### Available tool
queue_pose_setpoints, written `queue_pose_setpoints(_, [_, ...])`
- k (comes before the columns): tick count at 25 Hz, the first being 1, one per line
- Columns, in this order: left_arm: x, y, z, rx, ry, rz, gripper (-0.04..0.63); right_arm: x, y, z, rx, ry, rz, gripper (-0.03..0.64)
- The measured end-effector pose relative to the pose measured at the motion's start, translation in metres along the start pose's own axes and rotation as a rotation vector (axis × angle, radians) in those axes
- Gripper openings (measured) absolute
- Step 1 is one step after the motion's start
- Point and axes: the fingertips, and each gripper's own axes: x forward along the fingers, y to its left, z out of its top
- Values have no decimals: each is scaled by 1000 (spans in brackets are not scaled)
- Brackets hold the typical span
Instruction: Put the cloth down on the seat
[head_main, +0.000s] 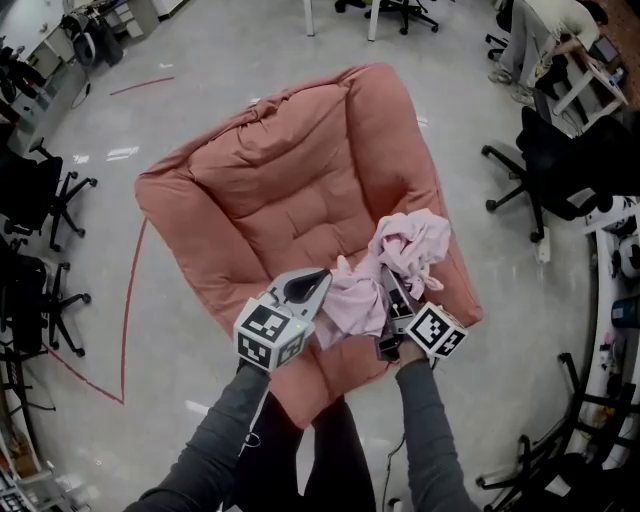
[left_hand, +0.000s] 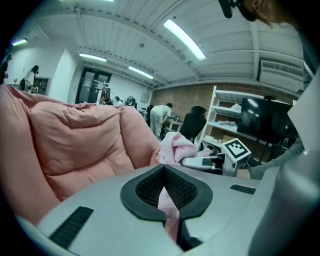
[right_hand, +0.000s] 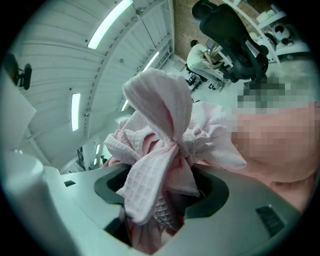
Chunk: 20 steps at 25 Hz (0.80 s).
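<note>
Over the front right corner of the salmon seat (head_main: 290, 190), you hold the pale pink cloth (head_main: 405, 250) bunched between both tools. Your left gripper (head_main: 318, 284) has its jaws pressed together on a thin fold of the cloth, which shows as a pink strip between the dark pads (left_hand: 150, 189). Your right gripper (head_main: 392, 292) is clamped on a thick, knotted wad that bulges up past its jaws. Whether the cloth touches the cushion cannot be told. Both grippers sit close together, near the seat's front edge.
</note>
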Motion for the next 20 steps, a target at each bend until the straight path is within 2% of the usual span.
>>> queue_pose_setpoints(5, [38, 23, -26, -28, 15, -15, 6, 43, -16, -16, -103, 34, -35, 287])
queue_pose_setpoints(9, [63, 38, -39, -3, 36, -28, 6, 70, -31, -28, -258, 76, -96, 287])
queue_pose_setpoints(12, [75, 55, -48, -24, 38, -13, 6, 89, -43, -42, -361, 117, -144, 287])
queue_pose_setpoints(15, [87, 71, -63, -23, 62, 20, 6, 110, -61, -52, -444, 165, -197, 287])
queue_pose_setpoints(20, [107, 79, -95, -47, 114, 8, 6, 136, -88, -67, -535, 206, -292, 287])
